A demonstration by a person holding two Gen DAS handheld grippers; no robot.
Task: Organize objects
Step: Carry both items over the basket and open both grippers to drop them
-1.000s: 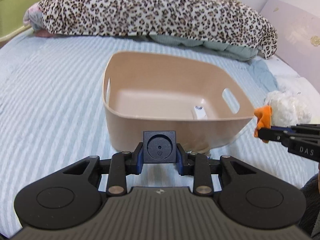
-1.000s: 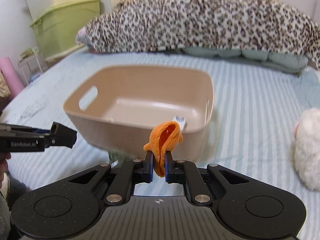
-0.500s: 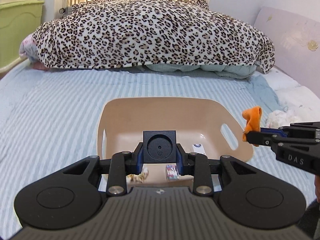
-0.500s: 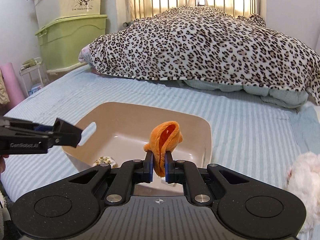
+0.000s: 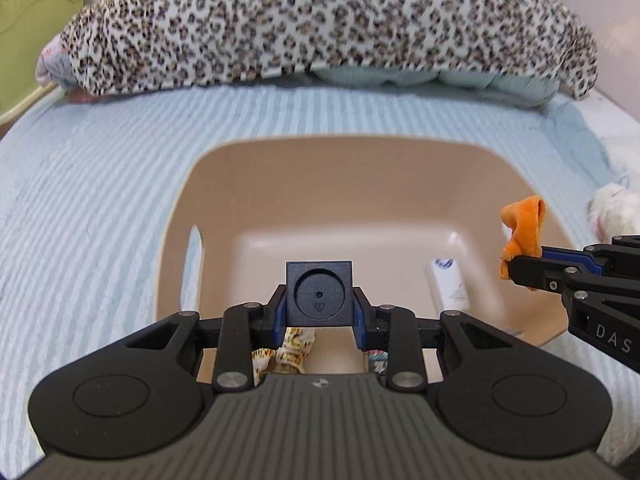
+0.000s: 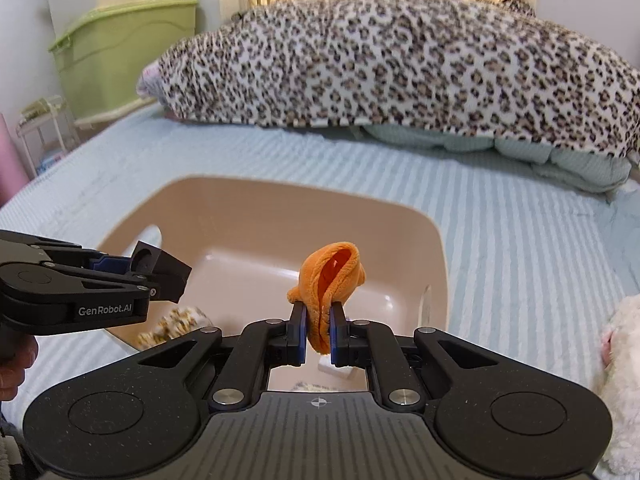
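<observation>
A beige plastic basket point(image 5: 224, 184) point(image 6: 434, 248) sits on the striped bed. My left gripper point(image 5: 319, 300) is shut on a black cube point(image 5: 319, 294) and holds it above the basket's near side; the cube also shows in the right wrist view point(image 6: 160, 270). My right gripper point(image 6: 319, 334) is shut on an orange plush piece point(image 6: 330, 280) above the basket's right side; it also shows in the left wrist view point(image 5: 524, 232). Inside the basket lie a white tube point(image 5: 446, 280), a yellow patterned packet point(image 5: 294, 350) point(image 6: 172, 322) and another small item.
A leopard-print blanket point(image 5: 320, 24) point(image 6: 400, 60) is heaped at the far end of the bed. A white plush toy point(image 5: 616, 212) point(image 6: 618, 380) lies right of the basket. Green storage bins point(image 6: 120, 48) stand at the far left.
Both grippers rose and moved forward over the basket, so I now look down into it. The cube and the orange plush stay gripped.
</observation>
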